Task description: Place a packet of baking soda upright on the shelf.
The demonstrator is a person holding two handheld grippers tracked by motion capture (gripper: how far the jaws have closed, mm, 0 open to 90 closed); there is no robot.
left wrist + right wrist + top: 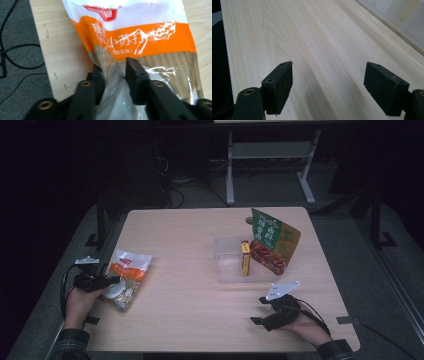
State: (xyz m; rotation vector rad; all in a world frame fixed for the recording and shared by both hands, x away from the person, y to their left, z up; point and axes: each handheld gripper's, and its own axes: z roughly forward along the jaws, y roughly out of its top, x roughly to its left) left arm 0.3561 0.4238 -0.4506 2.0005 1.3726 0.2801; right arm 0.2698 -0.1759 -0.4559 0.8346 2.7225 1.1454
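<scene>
A clear plastic bag with an orange band and white powder (129, 270) lies at the table's left edge. My left gripper (114, 281) comes in from the left and is shut on the bag's near end. In the left gripper view the two black jaws pinch the crumpled clear film of the bag (140, 37), with the left gripper (113, 68) just below the orange band. My right gripper (259, 310) rests near the table's front right, open, with nothing between its jaws. The right gripper view has the right gripper (328, 72) standing wide over bare wood.
A clear plastic container (227, 270) sits right of centre on the wooden table (190, 230). In it stand a slim yellow box (245, 258) and a green and orange snack packet (272, 240) leaning on the far right rim. Cables lie on the grey floor (17, 50).
</scene>
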